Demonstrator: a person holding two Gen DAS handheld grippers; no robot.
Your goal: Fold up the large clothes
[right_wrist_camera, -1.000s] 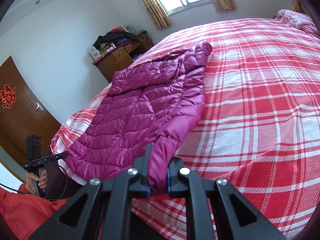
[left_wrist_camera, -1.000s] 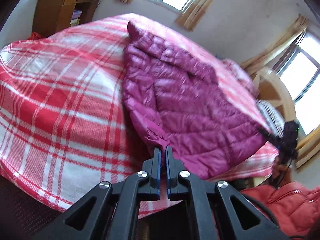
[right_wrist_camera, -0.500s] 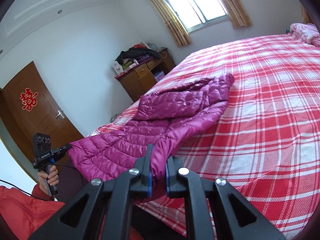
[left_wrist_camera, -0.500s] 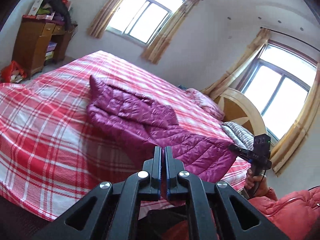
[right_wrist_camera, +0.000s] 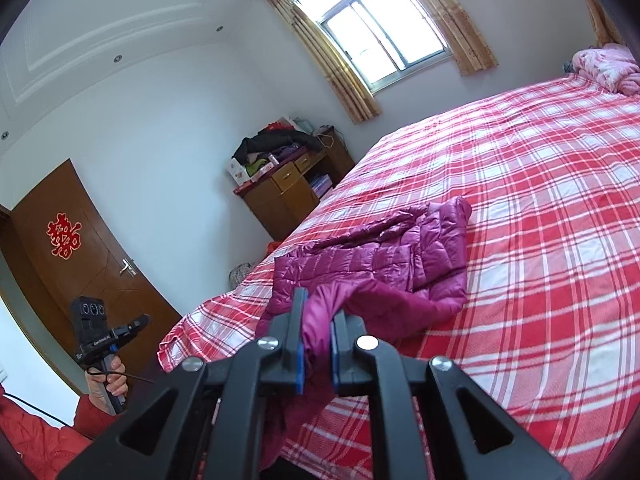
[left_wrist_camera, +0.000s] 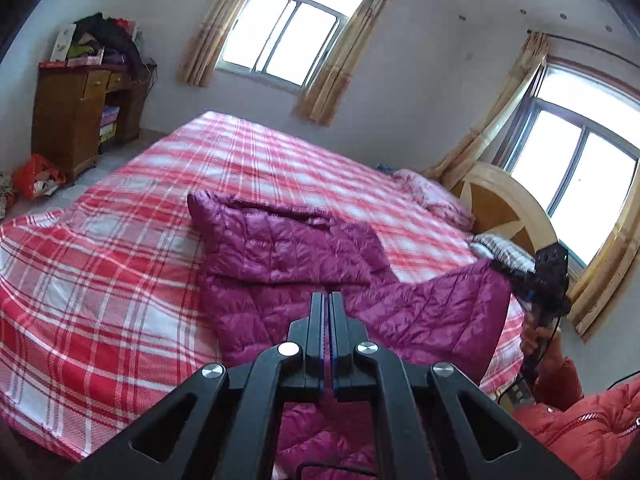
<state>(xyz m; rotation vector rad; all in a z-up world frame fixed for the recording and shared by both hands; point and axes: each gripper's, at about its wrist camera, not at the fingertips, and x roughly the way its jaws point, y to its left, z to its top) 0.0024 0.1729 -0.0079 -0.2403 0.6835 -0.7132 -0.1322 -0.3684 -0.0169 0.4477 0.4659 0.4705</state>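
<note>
A magenta quilted down jacket lies on the red and white plaid bed, its upper part bunched on the cover. My left gripper is shut on the jacket's near hem, which hangs below it. My right gripper is shut on a sleeve or hem corner of the jacket and holds it above the bed's edge. The right gripper shows at the right of the left wrist view, the left gripper at the lower left of the right wrist view.
A wooden dresser piled with clothes stands against the far wall. A wooden headboard and pink bedding are at the bed's head. A brown door is at the left. My red coat sleeve is close by.
Both grippers have lifted and pulled the jacket's lower edge up and back toward me. The jacket, flat a second ago, is now bunched at its collar end with the near half raised off the bed.
</note>
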